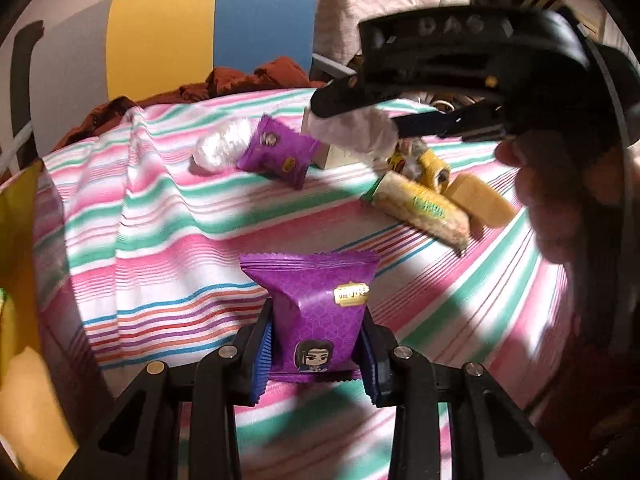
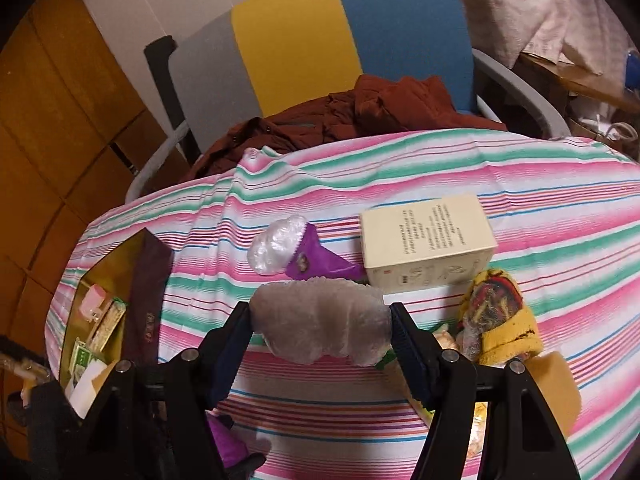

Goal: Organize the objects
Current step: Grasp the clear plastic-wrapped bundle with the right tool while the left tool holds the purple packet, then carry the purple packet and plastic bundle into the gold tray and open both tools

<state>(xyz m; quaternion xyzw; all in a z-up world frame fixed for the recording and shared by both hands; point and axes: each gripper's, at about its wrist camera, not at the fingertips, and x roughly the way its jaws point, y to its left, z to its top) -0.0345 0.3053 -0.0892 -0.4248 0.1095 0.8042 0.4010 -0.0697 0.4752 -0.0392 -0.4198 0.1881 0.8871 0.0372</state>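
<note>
Striped cloth (image 1: 168,216) in pink, green and white covers the table. Far left in the right wrist view, an open yellow-lined box (image 2: 100,312) sits on the cloth with small packets inside; which packets they are is hard to tell at that edge.

Next comes the left gripper (image 1: 316,344), its blue-padded fingers (image 1: 260,356) clenched on a purple snack packet (image 1: 316,312), which stands upright between them above the cloth. Further back, a clear crinkled wrapper (image 1: 222,146) lies touching a second purple packet (image 1: 278,152), both resting on the cloth. Just right of these is a cream carton (image 2: 426,236) printed with small text.

Rightward again, the right gripper (image 2: 322,328) grasps a pale translucent packet (image 2: 322,322), pinched at both ends by its fingers (image 2: 408,344) and held clear of the cloth near the carton. Below and beside it lies a cluster: a yellow-and-green wrapped bar (image 1: 424,208), a plain yellow block (image 1: 478,200) touching it, and a yellow wrapper with dark and red print (image 2: 500,312). At the far right of the left wrist view, a hand (image 1: 548,200) shows, blurred.

Behind the table stands a chair (image 2: 348,36) with grey, yellow and blue panels, rust-brown clothing (image 2: 360,116) heaped on its seat.
</note>
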